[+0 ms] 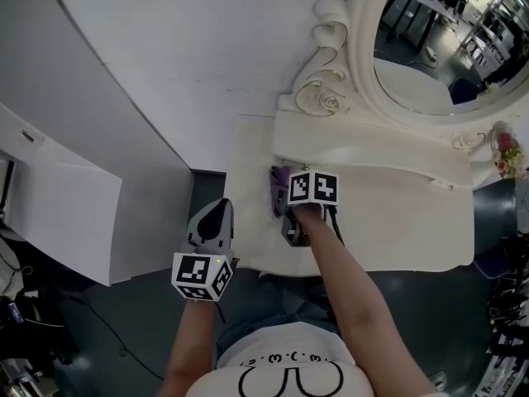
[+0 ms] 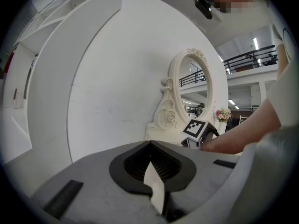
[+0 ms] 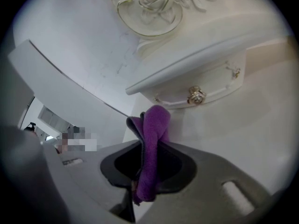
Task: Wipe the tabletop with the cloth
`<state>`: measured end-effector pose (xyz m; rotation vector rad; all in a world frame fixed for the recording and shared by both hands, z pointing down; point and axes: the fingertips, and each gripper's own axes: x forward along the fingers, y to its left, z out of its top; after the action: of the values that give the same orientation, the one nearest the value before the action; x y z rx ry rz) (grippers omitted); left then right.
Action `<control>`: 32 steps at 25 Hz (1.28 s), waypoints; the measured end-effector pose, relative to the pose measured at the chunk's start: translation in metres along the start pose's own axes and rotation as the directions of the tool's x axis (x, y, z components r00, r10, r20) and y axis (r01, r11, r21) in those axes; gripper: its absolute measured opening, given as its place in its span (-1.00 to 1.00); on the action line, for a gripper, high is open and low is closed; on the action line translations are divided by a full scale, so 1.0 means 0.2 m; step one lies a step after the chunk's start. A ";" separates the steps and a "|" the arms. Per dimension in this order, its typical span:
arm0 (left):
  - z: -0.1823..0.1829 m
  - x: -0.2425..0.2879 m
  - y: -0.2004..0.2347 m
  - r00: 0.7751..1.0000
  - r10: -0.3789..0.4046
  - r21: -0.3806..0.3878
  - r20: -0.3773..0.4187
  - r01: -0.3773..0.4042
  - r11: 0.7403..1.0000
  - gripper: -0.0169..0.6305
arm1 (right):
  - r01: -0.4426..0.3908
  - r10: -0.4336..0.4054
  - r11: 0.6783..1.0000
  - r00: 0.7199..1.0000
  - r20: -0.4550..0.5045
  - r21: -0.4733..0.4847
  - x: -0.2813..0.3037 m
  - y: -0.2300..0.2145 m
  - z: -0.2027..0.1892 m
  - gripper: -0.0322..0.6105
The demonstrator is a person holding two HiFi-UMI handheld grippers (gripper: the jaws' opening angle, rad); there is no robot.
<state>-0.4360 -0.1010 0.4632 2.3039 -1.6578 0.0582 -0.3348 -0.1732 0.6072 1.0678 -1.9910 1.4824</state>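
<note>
Jaws of the right gripper [image 3: 147, 178] are recorded as clamped on one purple cloth [image 3: 152, 143], which is folded and stands up out of the pads. Jaws of the left gripper [image 2: 156, 192] are seen together, with one thin white slip [image 2: 154, 185] pinched between them; what the slip is cannot be told.

Count: two grippers, one cloth, one mirror [image 1: 438, 48], one drawer knob [image 3: 196, 95], one bunch of flowers [image 1: 506, 149].

In the head view the cloth is held on the white tabletop [image 1: 397, 230], near its 9 o'clock edge and just before the raised drawer shelf. The left gripper is held off the table at 7 o'clock, over dark floor, well apart from the cloth. The mirror, oval in a carved cream frame, is placed at 1 o'clock; the flowers are at 3 o'clock.

Surface: cream-white, bare around the cloth. Room: a curved white wall is noted behind the table, and a white panel at 9 o'clock. A railed gallery and ceiling lights are seen beyond in the left gripper view.
</note>
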 end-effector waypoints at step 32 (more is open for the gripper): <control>-0.08 -0.04 -0.04 0.996 0.087 -0.033 -0.037 -0.088 0.996 -0.95 | -0.442 0.442 0.897 0.897 0.015 0.025 -0.08 0.45 -0.04 -0.68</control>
<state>-0.4283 -0.0871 0.4753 2.1917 -1.7273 0.0877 -0.3969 -0.1488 0.5436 0.6502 -2.3337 1.7299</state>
